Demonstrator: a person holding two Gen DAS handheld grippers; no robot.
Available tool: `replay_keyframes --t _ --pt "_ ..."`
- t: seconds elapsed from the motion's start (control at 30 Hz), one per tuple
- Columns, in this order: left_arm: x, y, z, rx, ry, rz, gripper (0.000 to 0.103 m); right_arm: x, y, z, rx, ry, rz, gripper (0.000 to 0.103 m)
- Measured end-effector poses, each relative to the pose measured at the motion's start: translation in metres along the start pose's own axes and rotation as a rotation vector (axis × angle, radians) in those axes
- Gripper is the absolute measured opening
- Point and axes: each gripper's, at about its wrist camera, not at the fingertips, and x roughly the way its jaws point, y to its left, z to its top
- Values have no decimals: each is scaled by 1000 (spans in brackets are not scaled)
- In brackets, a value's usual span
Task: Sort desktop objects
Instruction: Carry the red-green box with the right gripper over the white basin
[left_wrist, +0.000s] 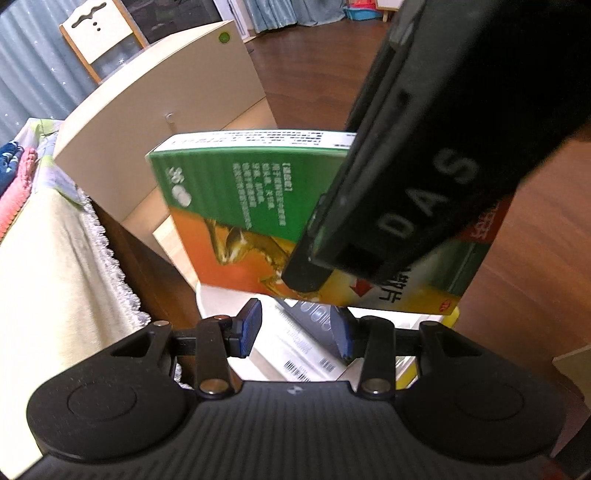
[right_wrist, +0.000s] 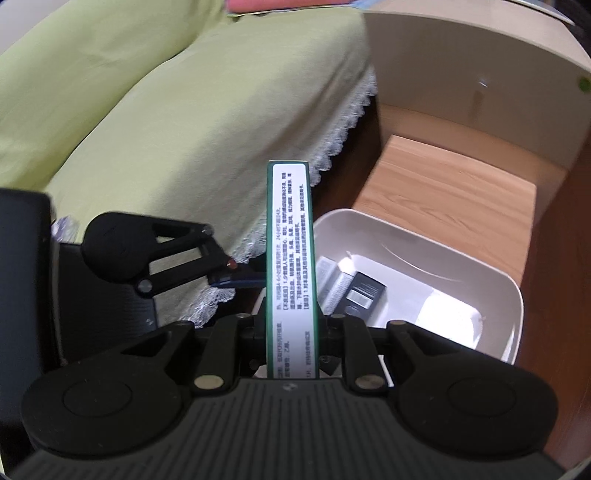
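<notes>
A green and orange medicine box (left_wrist: 236, 214) hangs in the air, held upright with my right gripper (left_wrist: 314, 266) shut on it. In the right wrist view the box (right_wrist: 291, 258) shows edge-on, its white printed side clamped between the fingers of my right gripper (right_wrist: 291, 334). My left gripper (left_wrist: 299, 328) is open just below the box, its blue pads (left_wrist: 253, 323) holding nothing. It also shows at the left of the right wrist view as the left gripper (right_wrist: 236, 282). Underneath is a white bin (right_wrist: 491, 273) holding a black box (right_wrist: 364, 291) and a white printed box (right_wrist: 330, 280).
The bin rests on a light wood surface (right_wrist: 443, 192) backed by a curved beige panel (right_wrist: 443, 62). A sofa with a green, lace-edged cover (right_wrist: 184, 110) lies to the left. Dark wood floor (left_wrist: 321, 74) and a small chair (left_wrist: 99, 33) are farther off.
</notes>
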Motion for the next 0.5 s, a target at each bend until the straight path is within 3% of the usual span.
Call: replay_keyframes --t 0.5 --pt "38 4 -14 34 11 98 56 39 -77 -36 326 7 -156 15"
